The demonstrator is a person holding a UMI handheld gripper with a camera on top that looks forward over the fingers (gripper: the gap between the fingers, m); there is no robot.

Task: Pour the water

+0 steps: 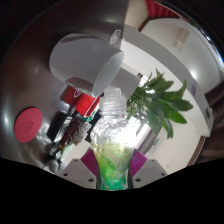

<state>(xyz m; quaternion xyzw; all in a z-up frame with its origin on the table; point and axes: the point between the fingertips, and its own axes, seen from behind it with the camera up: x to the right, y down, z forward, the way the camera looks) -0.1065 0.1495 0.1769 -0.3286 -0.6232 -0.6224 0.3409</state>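
A clear plastic bottle (113,130) with a green label and no cap stands upright between my fingers. Both purple pads (90,160) press against its lower sides, so my gripper (112,168) is shut on it. The open neck of the bottle rises up the middle of the view. The bottle's base is hidden at the bottom of the view. A white rounded vessel (85,55) sits beyond the bottle, up and to the left.
A green leafy plant (160,100) stands just right of the bottle. A red object (78,97) and small dark items (62,135) lie to the left on the light tabletop (25,125). White furniture (175,40) stretches away behind.
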